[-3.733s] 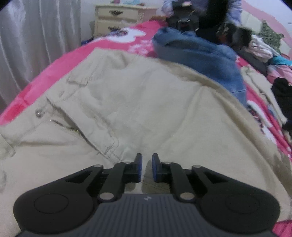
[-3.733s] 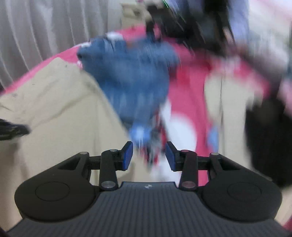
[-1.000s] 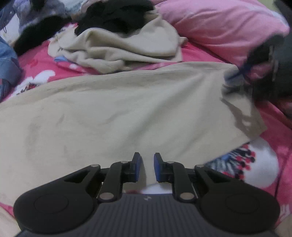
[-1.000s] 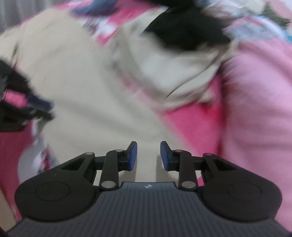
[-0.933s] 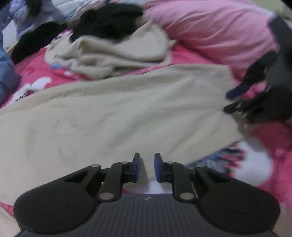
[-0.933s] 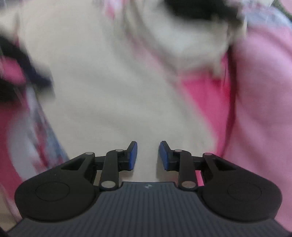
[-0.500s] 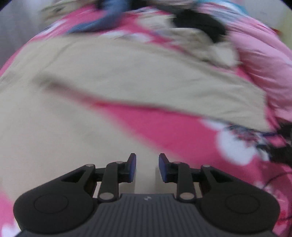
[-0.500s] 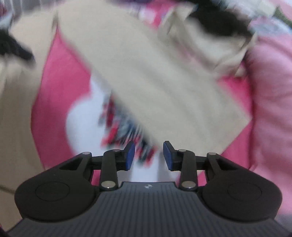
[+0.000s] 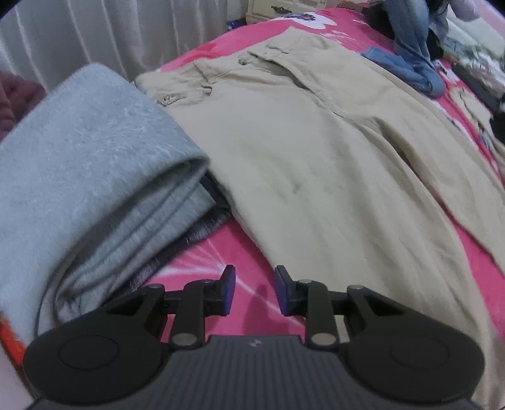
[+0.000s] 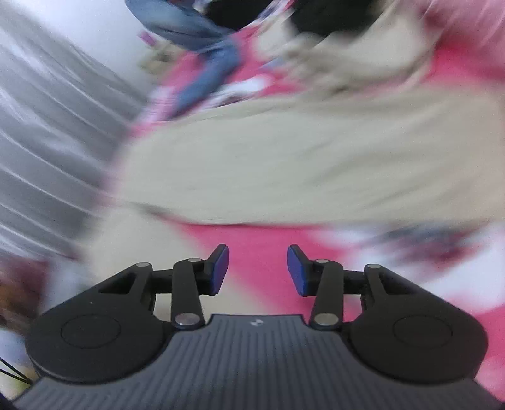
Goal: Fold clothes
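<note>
Beige trousers (image 9: 315, 151) lie spread flat on the pink bedspread (image 9: 202, 261), waistband and button toward the far end. My left gripper (image 9: 251, 290) hovers open over the bedspread just beside the near edge of one trouser leg, holding nothing. The right wrist view is heavily blurred: the beige trousers (image 10: 284, 164) stretch across the middle, and my right gripper (image 10: 256, 271) stands open and empty above pink bedspread (image 10: 262, 246) in front of the cloth's edge.
A folded grey garment (image 9: 79, 164) sits on other folded clothes at the left. Blue jeans (image 9: 413, 60) and a loose clothes pile (image 9: 479, 72) lie at the far right. A grey curtain (image 9: 94, 31) and a cream dresser (image 9: 284, 9) stand behind.
Both grippers have swung left from the trouser hems toward the waist end. Each has opened wider. The folded grey garment has come into the left wrist view.
</note>
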A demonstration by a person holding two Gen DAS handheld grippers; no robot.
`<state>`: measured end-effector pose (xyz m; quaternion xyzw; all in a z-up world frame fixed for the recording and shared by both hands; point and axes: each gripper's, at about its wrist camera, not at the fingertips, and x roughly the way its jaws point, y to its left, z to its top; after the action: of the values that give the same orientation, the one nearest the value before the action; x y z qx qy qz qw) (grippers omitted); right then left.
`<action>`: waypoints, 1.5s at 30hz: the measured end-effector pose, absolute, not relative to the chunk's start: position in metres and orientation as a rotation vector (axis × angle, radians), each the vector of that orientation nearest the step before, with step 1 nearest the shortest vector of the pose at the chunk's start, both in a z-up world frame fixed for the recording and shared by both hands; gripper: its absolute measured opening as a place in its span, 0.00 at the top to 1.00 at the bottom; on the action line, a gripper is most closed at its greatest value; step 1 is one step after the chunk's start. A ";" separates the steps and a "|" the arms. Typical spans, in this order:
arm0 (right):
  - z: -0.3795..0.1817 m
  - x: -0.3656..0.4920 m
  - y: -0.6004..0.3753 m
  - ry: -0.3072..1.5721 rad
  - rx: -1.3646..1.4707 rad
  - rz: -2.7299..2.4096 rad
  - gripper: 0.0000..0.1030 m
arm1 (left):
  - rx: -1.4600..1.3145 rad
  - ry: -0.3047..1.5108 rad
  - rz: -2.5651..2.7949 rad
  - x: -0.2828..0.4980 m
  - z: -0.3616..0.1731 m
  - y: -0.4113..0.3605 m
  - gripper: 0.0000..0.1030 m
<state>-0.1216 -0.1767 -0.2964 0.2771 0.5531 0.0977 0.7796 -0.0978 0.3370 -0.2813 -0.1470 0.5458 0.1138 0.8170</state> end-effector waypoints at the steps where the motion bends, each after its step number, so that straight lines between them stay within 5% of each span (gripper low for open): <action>1: -0.305 -0.124 -0.165 1.217 0.699 0.225 0.58 | -0.326 1.167 0.221 -0.092 -0.285 0.343 0.73; 8: -0.360 -0.144 -0.088 1.302 1.372 0.270 0.52 | -0.363 1.200 0.137 -0.058 -0.311 0.368 0.73; 18: -0.395 -0.273 -0.110 1.107 1.678 -0.394 0.50 | -0.357 1.249 0.080 -0.035 -0.323 0.377 0.73; 24: -0.407 -0.273 -0.099 1.007 1.736 -0.490 0.49 | -0.288 1.208 0.111 -0.032 -0.322 0.362 0.75; 26: -0.405 -0.266 -0.098 0.944 1.743 -0.518 0.49 | -0.284 1.182 0.132 -0.033 -0.318 0.359 0.83; 28: -0.404 -0.261 -0.097 0.912 1.747 -0.534 0.54 | -0.296 1.163 0.145 -0.031 -0.315 0.359 0.90; 32: -0.408 -0.260 -0.101 0.860 1.778 -0.592 0.88 | -0.288 1.125 0.165 -0.031 -0.306 0.356 0.94; 34: -0.406 -0.258 -0.101 0.823 1.799 -0.609 0.97 | -0.285 1.105 0.179 -0.033 -0.299 0.353 0.96; 45: -0.326 -0.165 -0.157 0.708 1.549 -0.381 0.99 | -0.197 0.830 0.074 0.009 -0.217 0.301 0.96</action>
<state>-0.1651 -0.1572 -0.3257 0.6800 0.3106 -0.1674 0.6428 0.0091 0.3012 -0.2171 -0.0956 0.4023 0.0361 0.9098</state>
